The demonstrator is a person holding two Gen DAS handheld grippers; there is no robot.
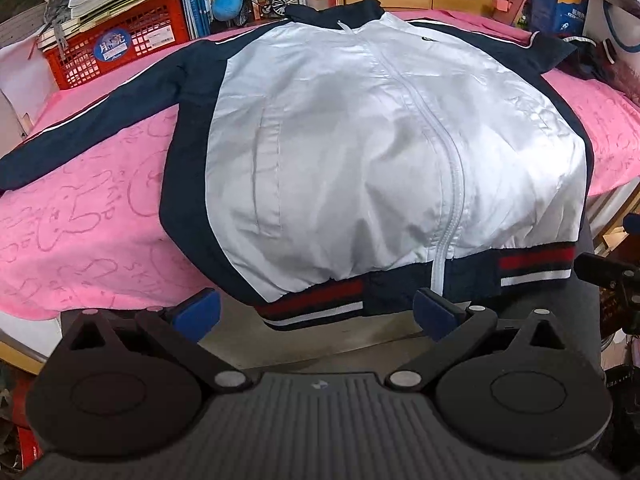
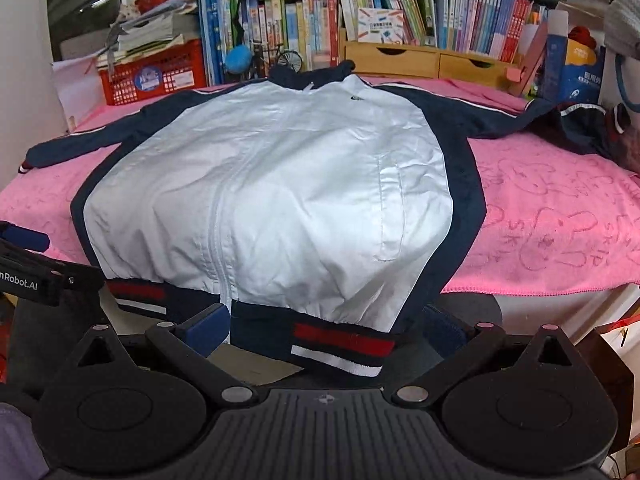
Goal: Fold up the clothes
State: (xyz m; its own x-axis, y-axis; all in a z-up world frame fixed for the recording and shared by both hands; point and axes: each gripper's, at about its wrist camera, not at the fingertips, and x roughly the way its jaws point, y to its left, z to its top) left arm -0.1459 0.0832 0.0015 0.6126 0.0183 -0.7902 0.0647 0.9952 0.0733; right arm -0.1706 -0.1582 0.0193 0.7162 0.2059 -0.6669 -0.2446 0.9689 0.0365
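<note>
A white and navy zip jacket (image 1: 360, 140) (image 2: 272, 184) lies face up on a pink towel (image 1: 80, 216) (image 2: 560, 216), sleeves spread to both sides. Its striped red, white and navy hem (image 1: 316, 312) (image 2: 340, 344) hangs over the table's near edge. My left gripper (image 1: 316, 312) stands open just below the hem's left half, blue pads (image 1: 200, 308) apart, nothing between them. My right gripper (image 2: 328, 332) is open at the hem's right half, the striped band lying between its blue pads (image 2: 208, 328). The other gripper (image 2: 28, 268) shows at the left edge of the right wrist view.
Behind the table stand a red crate (image 1: 120, 36) (image 2: 156, 72) with papers, rows of books (image 2: 400, 12), a model bicycle (image 1: 276, 0), wooden drawers (image 2: 420, 60) and a blue box (image 2: 576, 68). A dark garment (image 2: 588, 128) lies at the right sleeve's end. Pink towel shows bare on both sides.
</note>
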